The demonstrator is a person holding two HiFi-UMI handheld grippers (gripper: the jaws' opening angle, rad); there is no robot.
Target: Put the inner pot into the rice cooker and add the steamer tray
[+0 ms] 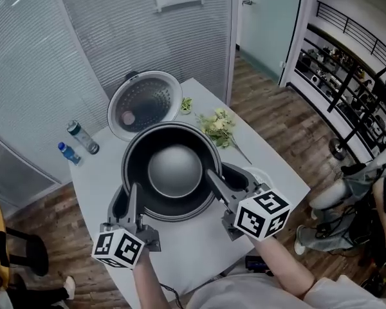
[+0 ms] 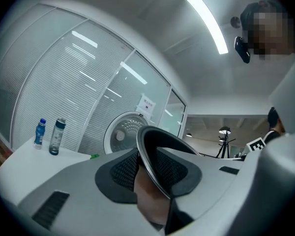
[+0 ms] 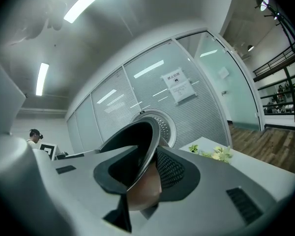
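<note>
The left gripper [image 1: 130, 197] and the right gripper [image 1: 217, 184] each clamp one side of the inner pot [image 1: 174, 170], with the thin metal rim pinched between ribbed pads [image 2: 122, 172]. The jaws are only as far apart as the rim is thick. The pot hangs between the two pairs of fingers, over the white table [image 1: 180, 253]. Beyond the fingertips stands the rice cooker's raised lid [image 1: 145, 102]. Out past the left fingers stand two bottles [image 1: 82, 138], well apart from the pot. Past the right fingers lies a sprig of flowers [image 1: 219, 127].
</note>
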